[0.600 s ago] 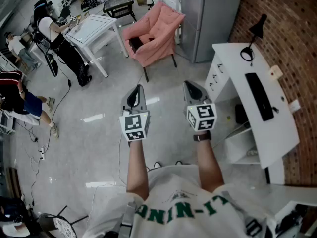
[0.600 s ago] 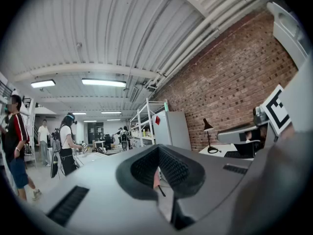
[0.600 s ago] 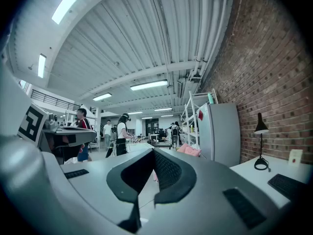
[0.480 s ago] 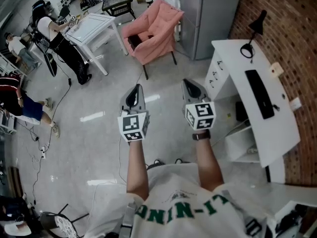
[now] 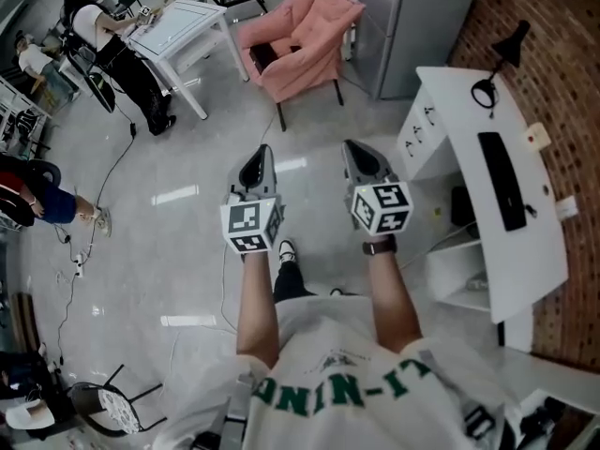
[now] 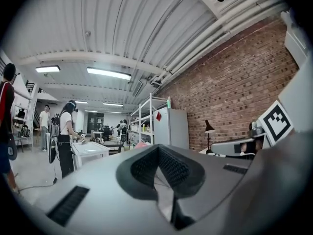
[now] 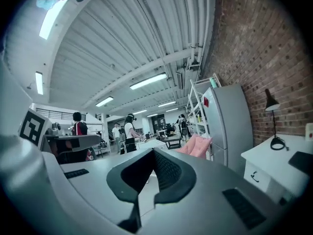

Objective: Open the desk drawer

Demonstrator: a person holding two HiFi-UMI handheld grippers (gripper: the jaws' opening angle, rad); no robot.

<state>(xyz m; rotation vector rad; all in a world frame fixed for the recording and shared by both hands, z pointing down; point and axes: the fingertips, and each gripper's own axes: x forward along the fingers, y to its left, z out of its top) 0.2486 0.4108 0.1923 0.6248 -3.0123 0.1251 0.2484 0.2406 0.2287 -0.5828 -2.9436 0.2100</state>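
- Left gripper (image 5: 262,153), jaws closed on nothing, is held level above the floor (image 5: 169,251).
- Right gripper (image 5: 350,148) is alongside, its jaws likewise together and empty.
- Drawer (image 5: 415,142) sits shut in the end of the white bench (image 5: 536,251) by the brick wall (image 5: 562,64), apart from both grippers.

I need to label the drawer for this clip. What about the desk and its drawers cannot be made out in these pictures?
- Head view: the drawer handles are too small to tell their shape or count the drawers.
- Right gripper view: the desk is cut off by the round picture edge; only one handle shows.
- Head view: the dark thing under the desk is half hidden by the desk above it.
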